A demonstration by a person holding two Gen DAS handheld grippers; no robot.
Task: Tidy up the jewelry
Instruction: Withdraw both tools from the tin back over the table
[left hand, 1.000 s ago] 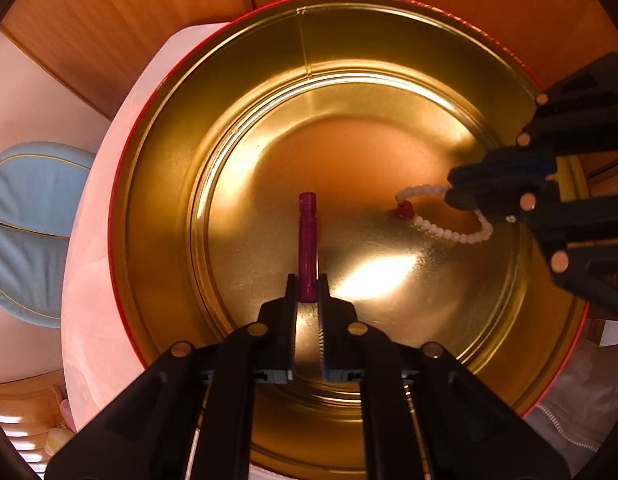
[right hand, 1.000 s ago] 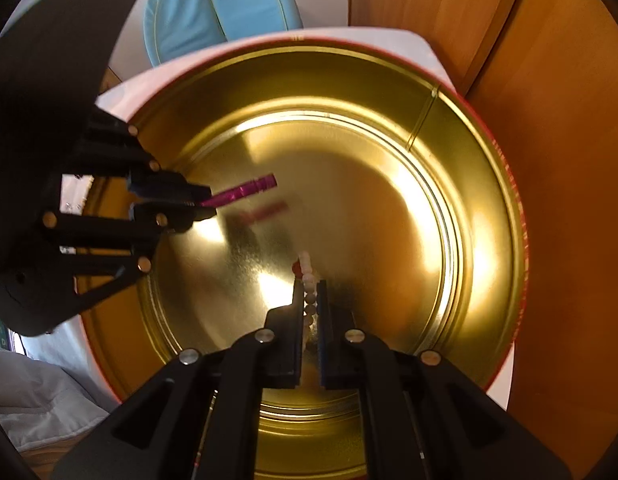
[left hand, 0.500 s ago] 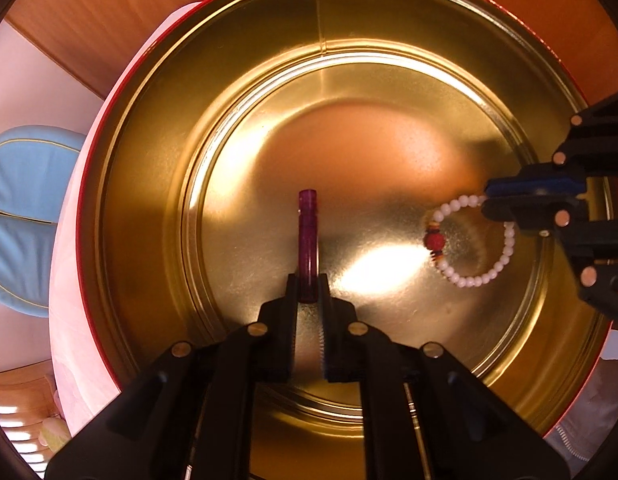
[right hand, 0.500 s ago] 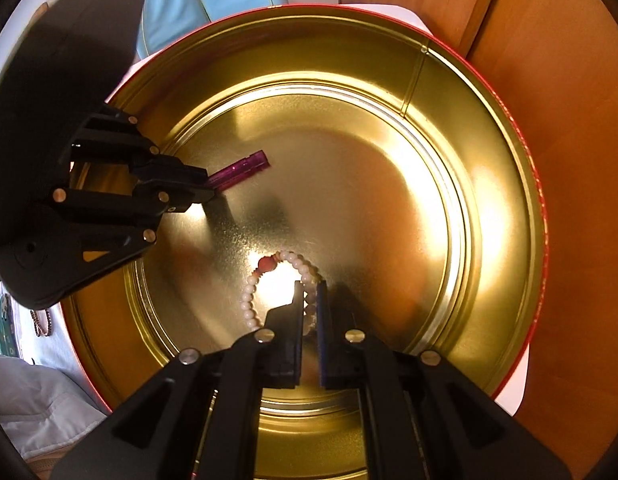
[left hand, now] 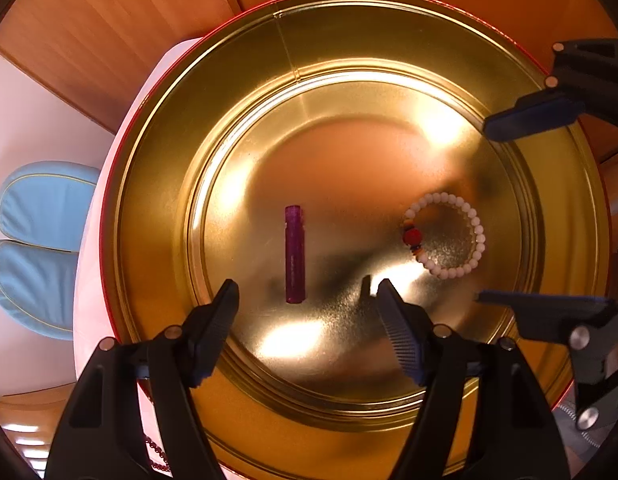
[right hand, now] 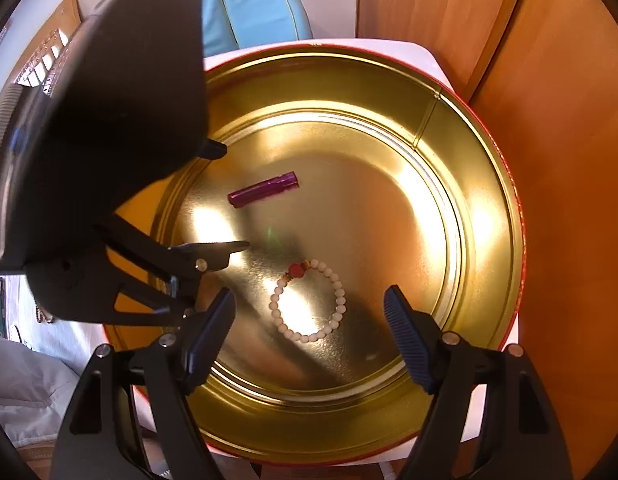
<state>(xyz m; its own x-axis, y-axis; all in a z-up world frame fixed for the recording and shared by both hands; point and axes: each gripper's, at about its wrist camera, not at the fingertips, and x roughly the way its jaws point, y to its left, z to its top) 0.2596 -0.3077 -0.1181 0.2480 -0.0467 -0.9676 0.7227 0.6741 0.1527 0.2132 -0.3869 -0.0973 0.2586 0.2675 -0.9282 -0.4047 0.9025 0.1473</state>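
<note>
A round gold tin with a red rim stands on a small white table. A purple tube lies on its floor; it also shows in the right wrist view. A white bead bracelet with a red bead lies beside it, seen too in the right wrist view. My left gripper is open above the tube's near end. My right gripper is open above the bracelet. Both are empty.
Wooden panels stand behind the tin. A light blue cushioned seat is at the left, also in the right wrist view. Grey-white cloth lies at lower left. A dark bead strand lies by the tin's near edge.
Both grippers opened. The left let go of the purple tube and the right let go of the bracelet; both now lie on the tin's floor. The grippers drew back slightly.
</note>
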